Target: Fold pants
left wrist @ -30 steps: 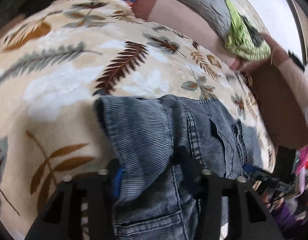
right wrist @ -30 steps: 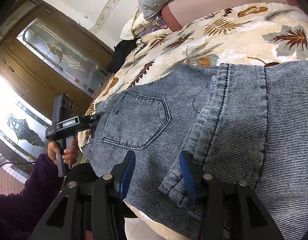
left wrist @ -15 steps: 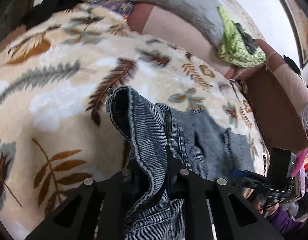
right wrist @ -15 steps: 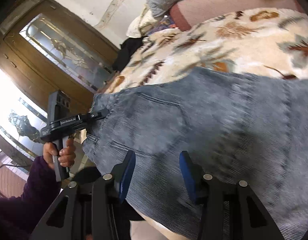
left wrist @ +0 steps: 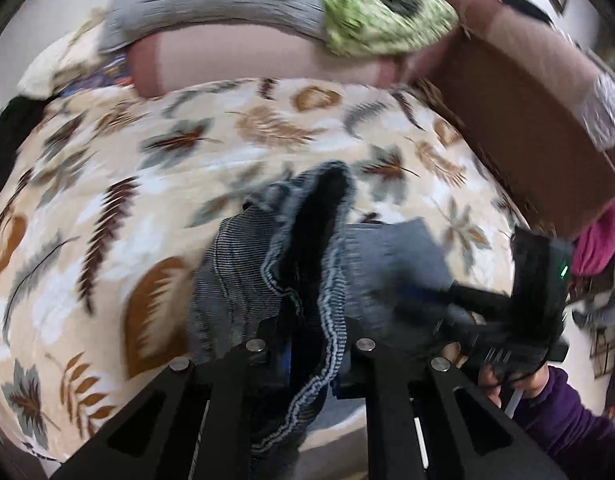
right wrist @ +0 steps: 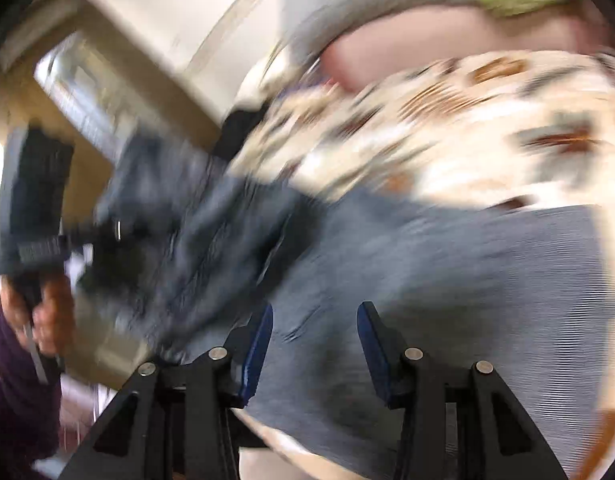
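Left hand-held gripper (left wrist: 307, 354) clamped pants (left wrist: 303, 264) edge, raised off bed (left wrist: 107, 216); right hand-held gripper (right wrist: 313, 344) gaped, empty. Fold barely started.

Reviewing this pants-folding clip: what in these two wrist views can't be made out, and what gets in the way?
- Right wrist view: motion blur smears the jeans, so seams and pockets are unreadable.
- Right gripper: jaws apart over the denim; contact cannot be told.
- Left gripper: bunched waistband hides its pads.
- Left wrist view: the jeans' legs are cut off by the bottom edge.
- Leaf-print blanket: far edge hidden behind cushions.
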The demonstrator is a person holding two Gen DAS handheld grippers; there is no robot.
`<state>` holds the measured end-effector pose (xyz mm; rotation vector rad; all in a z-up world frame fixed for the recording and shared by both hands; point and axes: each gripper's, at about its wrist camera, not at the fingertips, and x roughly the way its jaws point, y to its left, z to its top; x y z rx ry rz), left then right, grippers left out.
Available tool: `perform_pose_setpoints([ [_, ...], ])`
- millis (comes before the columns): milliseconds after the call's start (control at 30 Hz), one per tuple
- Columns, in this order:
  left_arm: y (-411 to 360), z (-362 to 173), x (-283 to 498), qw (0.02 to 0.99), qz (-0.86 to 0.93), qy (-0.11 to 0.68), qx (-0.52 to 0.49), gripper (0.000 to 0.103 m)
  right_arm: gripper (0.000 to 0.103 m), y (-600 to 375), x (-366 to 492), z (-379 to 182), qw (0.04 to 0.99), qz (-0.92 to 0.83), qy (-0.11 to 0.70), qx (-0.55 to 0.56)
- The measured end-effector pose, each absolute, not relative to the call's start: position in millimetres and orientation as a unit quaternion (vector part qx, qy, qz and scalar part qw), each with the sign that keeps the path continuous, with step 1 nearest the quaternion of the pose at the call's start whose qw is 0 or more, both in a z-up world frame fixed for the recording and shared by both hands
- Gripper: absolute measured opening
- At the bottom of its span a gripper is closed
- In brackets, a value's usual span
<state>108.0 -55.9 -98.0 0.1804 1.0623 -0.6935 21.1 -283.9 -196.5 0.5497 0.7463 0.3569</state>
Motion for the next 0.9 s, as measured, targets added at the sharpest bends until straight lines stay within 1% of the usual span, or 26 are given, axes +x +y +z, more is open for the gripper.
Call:
perform_pose_setpoints([
  [133, -145, -93, 96, 0.778, -0.347, 0.512, 0.108, 0.013, 0.049, -371, -15, -180, 0.897, 0.087, 0.263, 0.344],
  [200, -181, -94, 91, 0.766, -0.362, 0.52, 0.107, 0.013, 0.049, -400, -26, -176, 0.896, 0.058, 0.232, 0.375],
  [300, -238, -100, 84, 0.739, -0.388, 0.544, 0.085, 0.019, 0.048, -445, -47, -181, 0.877, 0.028, 0.186, 0.441],
  [333, -247, -99, 82, 0.738, -0.394, 0.542, 0.078, 0.019, 0.048, -454, -53, -181, 0.872, 0.022, 0.173, 0.457],
  [433, -253, -80, 73, 0.755, -0.422, 0.497, 0.069, 0.021, 0.049, -465, -63, -177, 0.874, 0.003, 0.149, 0.463],
  [467, -248, -74, 72, 0.76, -0.426, 0.487, 0.066, 0.03, 0.049, -468, -66, -175, 0.875, 0.004, 0.149, 0.461],
  [500, -240, -69, 72, 0.768, -0.421, 0.478, 0.061, 0.041, 0.049, -467, -65, -175, 0.876, 0.005, 0.15, 0.459],
  [567, -223, -64, 76, 0.789, -0.402, 0.46, 0.061, 0.051, 0.049, -461, -60, -174, 0.877, 0.013, 0.159, 0.453],
  [667, -199, -79, 82, 0.807, -0.36, 0.458, 0.092, 0.052, 0.049, -443, -45, -182, 0.876, 0.037, 0.207, 0.433],
  [767, -170, -110, 86, 0.816, -0.317, 0.473, 0.104, 0.052, 0.049, -413, -24, -187, 0.879, 0.061, 0.261, 0.394],
  [833, -152, -138, 87, 0.811, -0.297, 0.494, 0.1, 0.052, 0.049, -396, -14, -191, 0.878, 0.076, 0.283, 0.378],
  [900, -139, -162, 85, 0.812, -0.274, 0.505, 0.103, 0.052, 0.049, -380, 2, -205, 0.868, 0.086, 0.323, 0.367],
])
